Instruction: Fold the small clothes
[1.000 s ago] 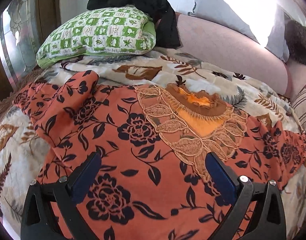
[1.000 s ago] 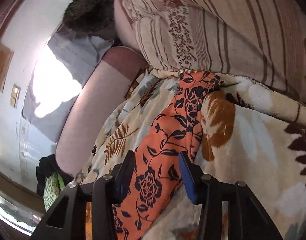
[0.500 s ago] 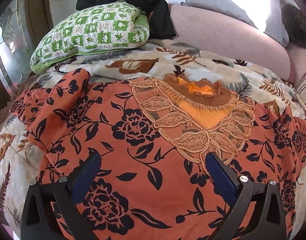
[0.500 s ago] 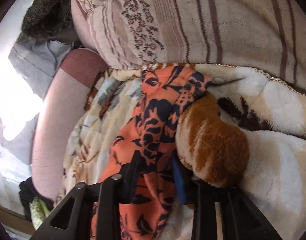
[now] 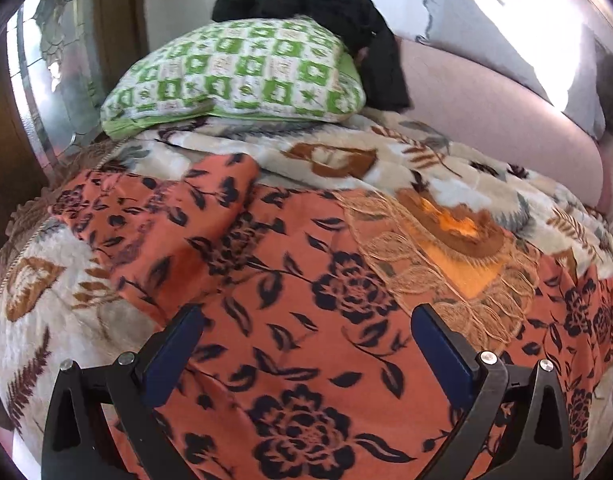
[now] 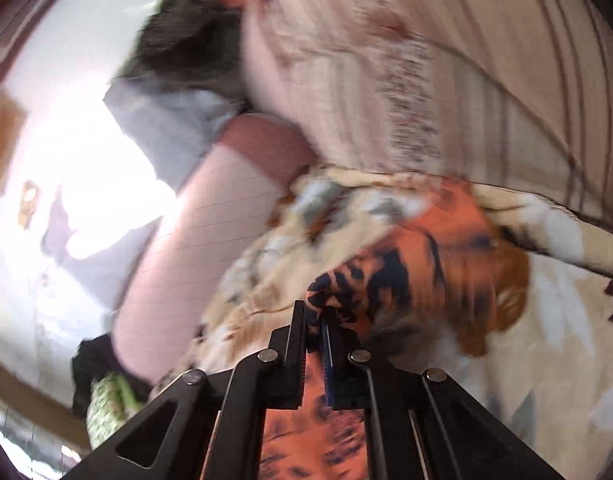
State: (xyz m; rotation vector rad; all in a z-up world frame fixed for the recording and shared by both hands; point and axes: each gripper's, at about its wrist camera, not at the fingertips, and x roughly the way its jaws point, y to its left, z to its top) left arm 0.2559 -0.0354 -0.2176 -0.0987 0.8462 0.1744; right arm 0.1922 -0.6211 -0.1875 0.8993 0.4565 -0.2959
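An orange dress (image 5: 290,280) with a dark floral print and a lace neckline (image 5: 446,256) lies spread flat on a beige leaf-patterned blanket (image 5: 346,152). My left gripper (image 5: 306,340) is open and empty, hovering just above the dress's middle. In the right wrist view my right gripper (image 6: 316,328) is shut on the end of the dress's sleeve (image 6: 406,264), which is lifted off the blanket (image 6: 554,320). That view is blurred by motion.
A green checked pillow (image 5: 242,72) with black clothes (image 5: 346,20) on it lies at the far side. A pink bolster (image 5: 506,120) runs along the back. A striped folded blanket (image 6: 446,60) is stacked beside the sleeve.
My right gripper has closed on the sleeve end and is pulling it up and back. The left gripper has shifted a little over the dress and stays open.
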